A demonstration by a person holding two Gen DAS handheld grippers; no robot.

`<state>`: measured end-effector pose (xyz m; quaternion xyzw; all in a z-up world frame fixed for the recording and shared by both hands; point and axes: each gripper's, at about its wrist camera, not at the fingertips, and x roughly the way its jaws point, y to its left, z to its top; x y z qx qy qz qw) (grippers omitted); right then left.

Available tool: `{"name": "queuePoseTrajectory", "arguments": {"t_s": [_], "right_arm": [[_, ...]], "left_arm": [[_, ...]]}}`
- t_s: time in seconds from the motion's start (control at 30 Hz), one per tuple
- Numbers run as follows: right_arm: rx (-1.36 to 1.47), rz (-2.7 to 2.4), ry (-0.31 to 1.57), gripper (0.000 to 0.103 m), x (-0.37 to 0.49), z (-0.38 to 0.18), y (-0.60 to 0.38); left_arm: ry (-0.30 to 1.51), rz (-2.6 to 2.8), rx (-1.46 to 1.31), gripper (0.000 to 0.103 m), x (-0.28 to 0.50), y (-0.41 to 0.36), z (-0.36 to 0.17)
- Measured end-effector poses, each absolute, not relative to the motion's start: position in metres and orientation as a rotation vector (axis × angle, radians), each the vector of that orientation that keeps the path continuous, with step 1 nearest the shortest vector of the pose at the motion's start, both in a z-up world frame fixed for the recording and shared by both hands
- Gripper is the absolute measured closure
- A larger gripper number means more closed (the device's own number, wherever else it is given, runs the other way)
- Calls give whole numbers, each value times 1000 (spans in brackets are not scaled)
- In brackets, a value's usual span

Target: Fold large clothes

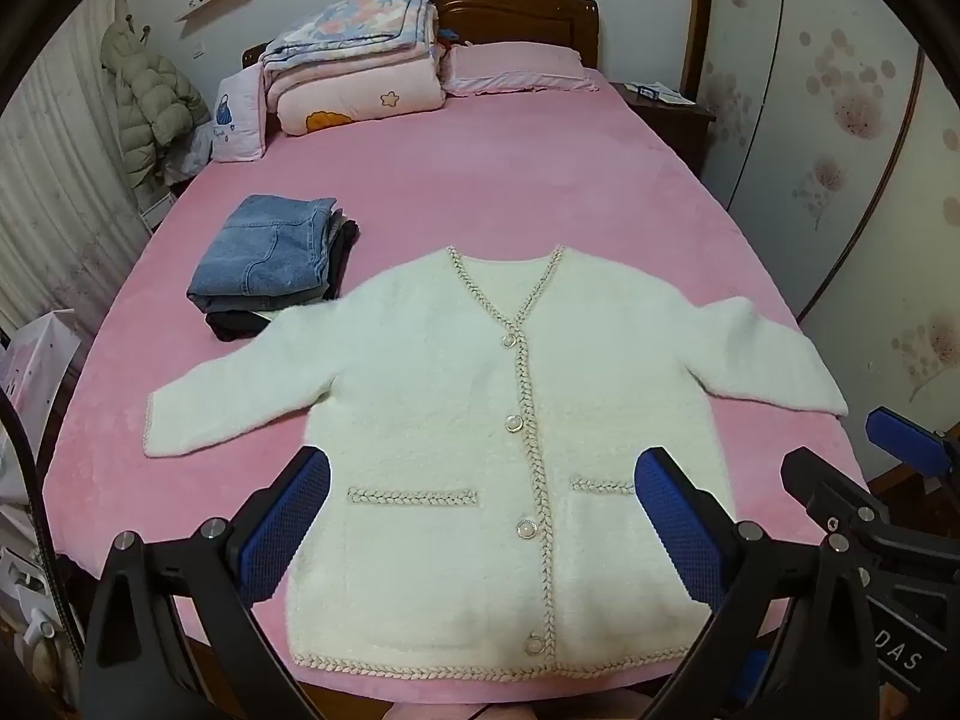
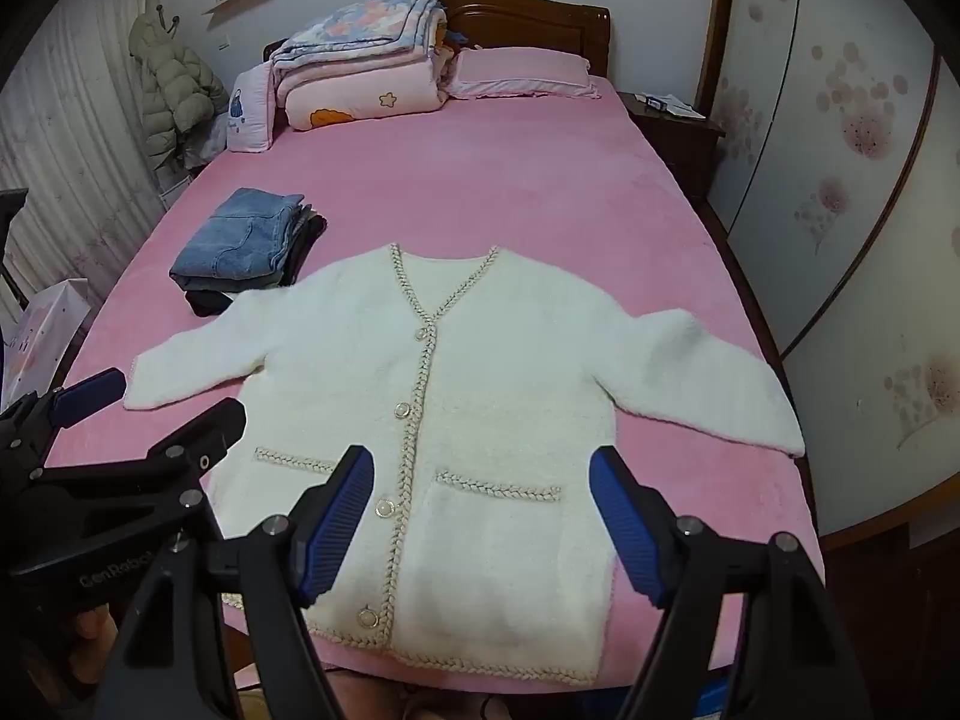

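A fluffy white cardigan [image 1: 432,384] [image 2: 516,372] with braided trim and pearl buttons lies flat and buttoned on the pink bed [image 1: 510,180] [image 2: 480,180]. Both sleeves are spread out to the sides and its hem is near the front edge. My left gripper [image 1: 480,459] hovers open above the lower front, one blue pad over each pocket area, holding nothing. My right gripper [image 2: 480,456] is open too, above the right pocket and hem, also holding nothing. Each gripper shows in the other's view: the right gripper [image 1: 852,450] past the right hem, the left gripper [image 2: 162,402] by the left sleeve cuff.
A folded stack with blue jeans on top [image 1: 270,252] [image 2: 240,240] sits on the bed just beyond the left sleeve. Folded quilts [image 1: 354,60] and a pink pillow [image 1: 516,66] lie at the headboard. A nightstand [image 1: 666,108] and wardrobe doors [image 1: 840,120] are on the right.
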<state>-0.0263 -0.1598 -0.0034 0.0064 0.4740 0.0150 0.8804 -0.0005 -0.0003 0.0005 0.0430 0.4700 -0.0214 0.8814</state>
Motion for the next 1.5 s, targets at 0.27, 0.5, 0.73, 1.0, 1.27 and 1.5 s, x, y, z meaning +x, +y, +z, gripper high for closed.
{"name": "queuePoseTrajectory", "arguments": {"t_s": [0.27,0.5,0.73,1.0,1.27,1.5], "right_arm": [[4,16,977,28,-32,4,-164],[11,15,970,28,-36,8,-165],[19,15,973,28,-44,8,-165],[23,14,976,28,-51,4,-165],[25,19,983,28,-55,2,-168],[34,21,997,28,-61,-2,-170]], "left_arm": [[968,-63,90,3,-4,-8,5],[954,-74,80,3,-10,-6,11],[953,-69,85,3,-16,-8,6],[952,-73,81,3,-22,-5,3],[958,-67,84,3,-29,-8,0],[963,-69,91,3,-32,-9,2]]}}
